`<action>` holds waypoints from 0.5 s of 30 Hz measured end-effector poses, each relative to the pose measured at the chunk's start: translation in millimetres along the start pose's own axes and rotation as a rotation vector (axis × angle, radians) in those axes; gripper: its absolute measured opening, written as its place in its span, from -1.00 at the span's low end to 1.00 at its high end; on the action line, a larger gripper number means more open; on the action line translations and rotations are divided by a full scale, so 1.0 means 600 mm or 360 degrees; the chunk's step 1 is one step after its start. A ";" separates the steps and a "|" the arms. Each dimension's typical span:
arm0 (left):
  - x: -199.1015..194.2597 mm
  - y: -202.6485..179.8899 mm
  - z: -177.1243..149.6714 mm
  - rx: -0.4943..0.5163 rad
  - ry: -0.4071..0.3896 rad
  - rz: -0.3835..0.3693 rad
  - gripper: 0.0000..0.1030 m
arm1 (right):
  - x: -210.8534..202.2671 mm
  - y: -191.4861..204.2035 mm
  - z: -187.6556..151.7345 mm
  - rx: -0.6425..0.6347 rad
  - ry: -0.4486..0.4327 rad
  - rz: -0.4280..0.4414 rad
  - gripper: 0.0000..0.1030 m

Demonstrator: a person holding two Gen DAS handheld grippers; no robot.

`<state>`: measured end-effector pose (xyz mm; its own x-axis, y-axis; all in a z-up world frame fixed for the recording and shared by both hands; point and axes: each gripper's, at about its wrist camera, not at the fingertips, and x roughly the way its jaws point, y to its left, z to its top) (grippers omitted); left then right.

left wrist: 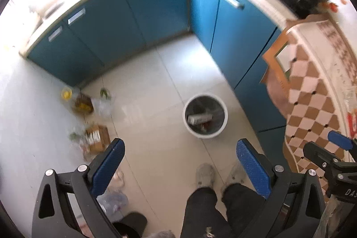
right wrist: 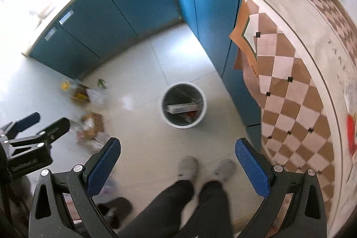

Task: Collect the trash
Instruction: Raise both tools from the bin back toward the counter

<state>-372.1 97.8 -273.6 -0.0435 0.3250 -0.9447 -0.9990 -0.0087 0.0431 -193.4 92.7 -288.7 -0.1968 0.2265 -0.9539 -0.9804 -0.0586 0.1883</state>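
Observation:
A round white trash bin [left wrist: 219, 124] stands on the tiled floor with a flat box and scraps inside; it also shows in the right wrist view [right wrist: 202, 114]. Trash lies along the left wall: a brown carton [left wrist: 98, 137], plastic bags [left wrist: 101, 105], a yellow item [left wrist: 66, 94]. The same pile shows in the right wrist view [right wrist: 91, 124]. My left gripper [left wrist: 180, 154] is open and empty, held high above the floor. My right gripper [right wrist: 177, 153] is open and empty, also high.
Blue cabinets [left wrist: 142, 15] wrap the far corner. A table with a checkered cloth [right wrist: 296, 90] is at the right. The person's feet [left wrist: 205, 175] stand below the grippers. More bags [left wrist: 113, 200] lie at lower left.

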 end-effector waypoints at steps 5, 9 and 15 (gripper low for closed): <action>-0.068 -0.069 0.035 0.0104 -0.0183 0.0020 1.00 | -0.093 -0.059 -0.016 0.0236 -0.0128 0.0127 1.00; -0.118 -0.180 0.057 0.0224 -0.0311 0.0066 1.00 | -0.171 -0.174 -0.038 0.0480 -0.0265 0.0122 1.00; -0.148 -0.421 0.039 0.0477 -0.0328 -0.0006 1.00 | -0.271 -0.459 -0.149 0.1029 -0.0416 -0.0186 1.00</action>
<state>-115.8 93.4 -193.0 -0.0070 0.5087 -0.8609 -0.9518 0.2605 0.1617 110.0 -15.1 -206.4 -0.0071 0.4270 -0.9042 -0.7909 0.5510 0.2664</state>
